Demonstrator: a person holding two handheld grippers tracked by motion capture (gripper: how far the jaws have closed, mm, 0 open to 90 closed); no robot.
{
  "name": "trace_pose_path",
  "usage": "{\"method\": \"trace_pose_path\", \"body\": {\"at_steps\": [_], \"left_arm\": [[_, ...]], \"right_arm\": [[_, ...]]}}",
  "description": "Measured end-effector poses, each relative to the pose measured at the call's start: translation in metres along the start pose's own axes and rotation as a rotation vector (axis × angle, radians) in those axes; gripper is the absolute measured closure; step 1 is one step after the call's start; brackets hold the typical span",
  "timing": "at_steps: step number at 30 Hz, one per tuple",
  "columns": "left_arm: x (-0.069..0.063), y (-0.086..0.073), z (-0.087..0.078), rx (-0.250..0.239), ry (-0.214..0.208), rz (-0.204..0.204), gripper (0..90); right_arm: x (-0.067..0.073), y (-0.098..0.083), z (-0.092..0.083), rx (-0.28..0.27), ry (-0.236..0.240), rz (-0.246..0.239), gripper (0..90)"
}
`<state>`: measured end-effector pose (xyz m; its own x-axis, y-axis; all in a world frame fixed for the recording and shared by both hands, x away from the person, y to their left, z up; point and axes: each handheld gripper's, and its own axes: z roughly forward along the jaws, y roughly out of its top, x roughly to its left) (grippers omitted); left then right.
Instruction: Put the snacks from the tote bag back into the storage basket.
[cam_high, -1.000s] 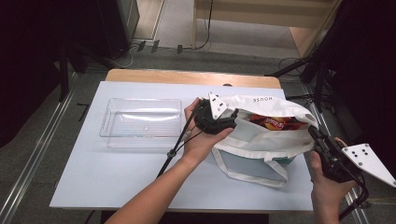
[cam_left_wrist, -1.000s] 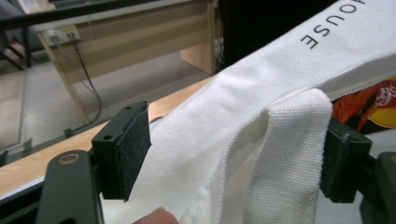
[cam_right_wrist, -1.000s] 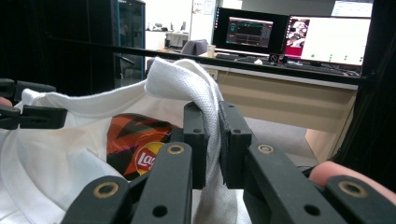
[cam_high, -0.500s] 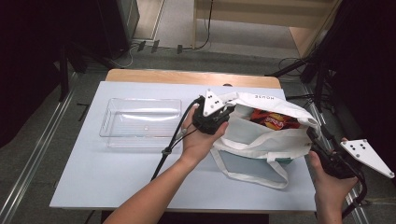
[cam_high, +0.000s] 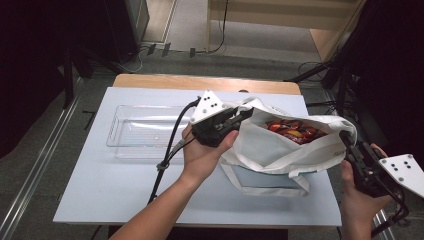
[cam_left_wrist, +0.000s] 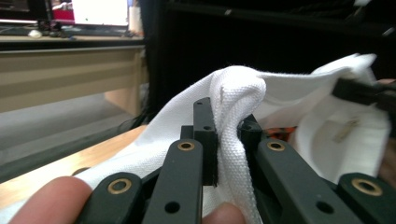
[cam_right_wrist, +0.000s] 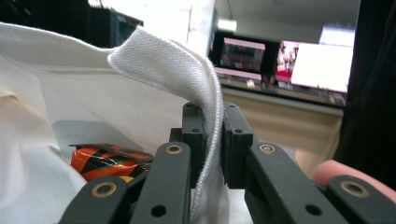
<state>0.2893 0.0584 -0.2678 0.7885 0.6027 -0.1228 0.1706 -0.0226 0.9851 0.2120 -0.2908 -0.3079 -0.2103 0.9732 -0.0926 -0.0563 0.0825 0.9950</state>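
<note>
A white cloth tote bag (cam_high: 270, 150) lies on the table with its mouth held apart by both grippers. Orange and red snack packets (cam_high: 292, 131) show inside. My left gripper (cam_high: 245, 114) holds the bag's left rim raised; its jaws have just closed, and in the left gripper view (cam_left_wrist: 227, 135) they pinch a fold of the white fabric (cam_left_wrist: 299, 102). My right gripper (cam_high: 346, 137) is at the bag's right rim. Its jaws have just been closing and in the right gripper view (cam_right_wrist: 214, 140) are shut on the cloth strap (cam_right_wrist: 163, 56), above an orange packet (cam_right_wrist: 102, 161).
A clear plastic tray (cam_high: 145, 132) stands empty on the white tabletop (cam_high: 115, 190), left of the bag. The left gripper's cable (cam_high: 167, 150) trails across the table toward the front edge. A wooden strip runs along the table's far edge (cam_high: 200, 81).
The left gripper has risen with the bag's left rim in it. The bag's mouth now stands wider between the two grippers. The right hand has shifted slightly upward.
</note>
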Motion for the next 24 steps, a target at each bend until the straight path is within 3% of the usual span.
{"method": "trace_pose_path", "body": {"at_steps": [3,5,10,13,15,18,21,22,24], "left_arm": [[-0.008,0.001,-0.014,-0.027,0.015,0.02,84.2],[-0.006,-0.004,-0.012,0.009,0.015,0.023,83.9],[0.008,-0.023,0.006,0.12,0.021,-0.046,80.8],[0.015,-0.03,0.014,0.149,0.031,-0.086,72.7],[0.017,-0.03,0.015,0.151,0.061,-0.078,63.6],[0.019,-0.029,0.016,0.114,0.09,-0.028,59.2],[0.017,-0.027,0.022,0.117,0.085,0.004,59.4],[0.017,-0.026,0.024,0.125,0.082,0.006,61.5],[0.018,-0.023,0.026,0.139,0.067,-0.008,65.6]], "right_arm": [[0.008,0.011,-0.006,-0.04,0.011,-0.007,83.4],[0.009,0.012,-0.005,-0.029,0.017,0.0,83.1],[0.004,-0.005,0.006,0.063,0.014,0.042,82.8],[0.001,-0.017,0.01,0.1,0.024,0.061,80.8],[0.0,-0.019,0.01,0.106,0.036,0.075,73.7],[-0.002,-0.016,0.008,0.082,0.016,0.07,67.8],[-0.001,-0.014,0.008,0.078,0.018,0.033,82.0],[0.0,-0.015,0.009,0.081,0.01,0.009,83.9],[0.0,-0.016,0.01,0.085,0.019,0.006,84.7]]}}
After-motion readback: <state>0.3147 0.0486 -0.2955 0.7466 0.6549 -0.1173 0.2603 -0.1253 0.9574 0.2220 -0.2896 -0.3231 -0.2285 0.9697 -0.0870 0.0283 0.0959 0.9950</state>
